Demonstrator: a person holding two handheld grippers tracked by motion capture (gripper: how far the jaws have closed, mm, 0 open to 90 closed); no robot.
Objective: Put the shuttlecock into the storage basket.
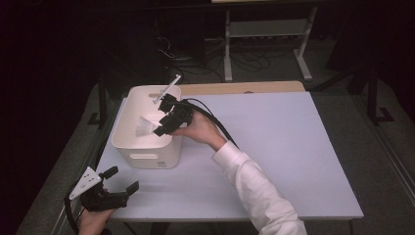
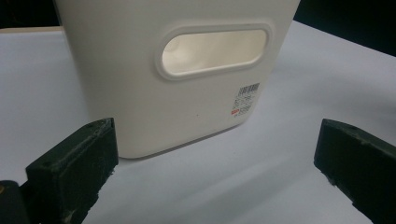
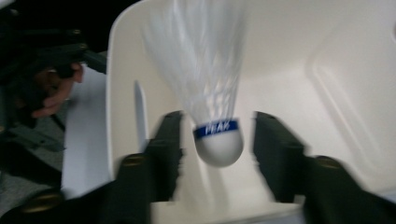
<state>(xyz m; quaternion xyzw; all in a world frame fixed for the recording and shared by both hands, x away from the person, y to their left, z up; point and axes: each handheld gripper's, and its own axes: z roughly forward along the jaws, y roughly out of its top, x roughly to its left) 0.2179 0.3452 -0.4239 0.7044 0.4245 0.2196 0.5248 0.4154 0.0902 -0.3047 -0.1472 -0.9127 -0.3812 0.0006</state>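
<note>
I log a pale table (image 1: 274, 147) in a dark room, white bin (image 1: 147, 156) at left; right gripper (image 3: 215, 140) apart around a shuttlecock (image 3: 217, 140), left gripper (image 1: 122, 178) apart, near left.

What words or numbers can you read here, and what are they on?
"PEAK", probably, blurred white letters on the blue band of the shuttlecock.
Sticker on the white bin: a barcode, small print and a red mark, all too small to read.
</note>
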